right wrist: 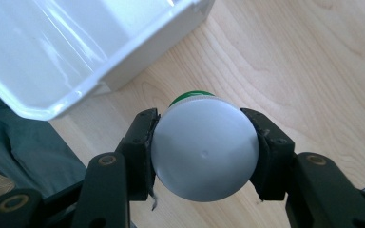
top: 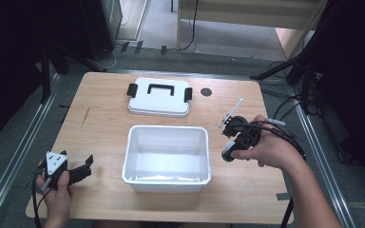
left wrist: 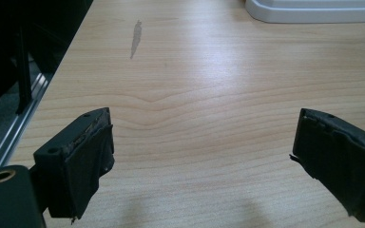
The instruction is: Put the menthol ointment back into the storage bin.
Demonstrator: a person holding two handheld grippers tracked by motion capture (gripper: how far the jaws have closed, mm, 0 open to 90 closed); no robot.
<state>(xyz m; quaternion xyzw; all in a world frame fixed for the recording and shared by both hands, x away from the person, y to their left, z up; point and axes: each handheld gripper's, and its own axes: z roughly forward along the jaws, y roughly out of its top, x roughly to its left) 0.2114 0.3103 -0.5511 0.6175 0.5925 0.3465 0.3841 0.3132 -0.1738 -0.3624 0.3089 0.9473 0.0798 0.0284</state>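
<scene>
While the right gripper (right wrist: 204,156) is clamping a round white-capped container (right wrist: 204,149), most of that container is staying hidden: the right gripper view is showing only its flat white end and a thin green edge peeking out behind, so its body and label cannot be made out. From the high view it is appearing only as a small white disc (top: 228,153) under the person's right hand (top: 266,147), just beside the right wall of the white plastic bin (top: 166,159) and above the wooden table (top: 100,123). The bin is sitting open and looking empty, its near corner being cut off in the right gripper view. Behind it, the white lid (top: 159,96) with its black handle and black side clips is lying flat on the table, apart from the bin. Over at the table's near left corner, the left gripper (left wrist: 202,161) is resting with its jaws spread wide, holding nothing, in the person's left hand (top: 57,197).
</scene>
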